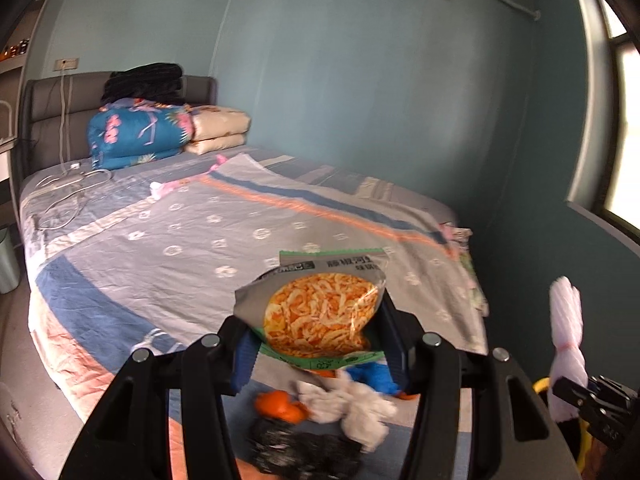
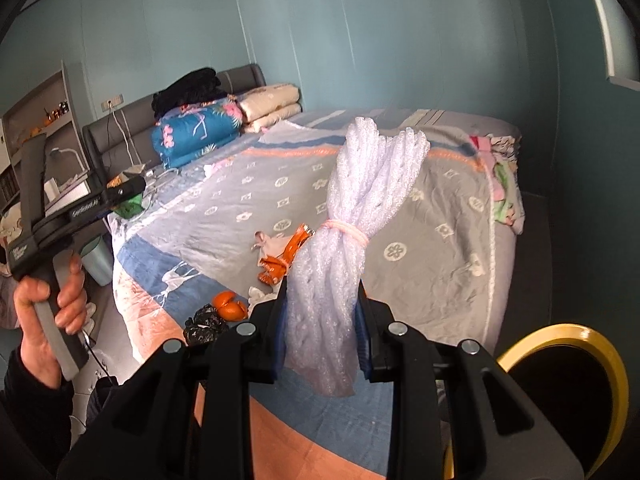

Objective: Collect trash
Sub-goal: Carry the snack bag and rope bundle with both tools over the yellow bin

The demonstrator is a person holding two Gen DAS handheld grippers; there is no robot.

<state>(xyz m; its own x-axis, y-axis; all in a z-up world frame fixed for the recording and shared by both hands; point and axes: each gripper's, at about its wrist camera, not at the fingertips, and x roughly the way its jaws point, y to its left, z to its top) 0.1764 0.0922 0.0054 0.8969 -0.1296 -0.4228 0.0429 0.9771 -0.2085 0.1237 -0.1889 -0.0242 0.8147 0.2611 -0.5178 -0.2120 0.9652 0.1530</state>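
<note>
Pinching a crinkled foil snack bag (image 1: 324, 312), the left gripper (image 1: 320, 344) holds it above the near end of the bed (image 1: 168, 240); the bag is grey and green with a glossy orange food print, top torn open. The right gripper (image 2: 322, 340) is clamped on a bundle of white foam netting (image 2: 352, 232), soft and ribbed, tied at the middle with a pink rubber band (image 2: 348, 234), also held up over the near end of the bed. Still lying on the wrinkled patterned bedsheet near the foot edge: orange peel (image 2: 230, 304), a crumpled black plastic bag (image 2: 204, 322), a shiny orange wrapper (image 2: 280, 256) and wadded white tissue (image 1: 352, 404). A round yellow-rimmed bin (image 2: 568, 384) sits just beside the foot of the bed. Folded quilts (image 1: 136, 132) are stacked at the headboard.
</note>
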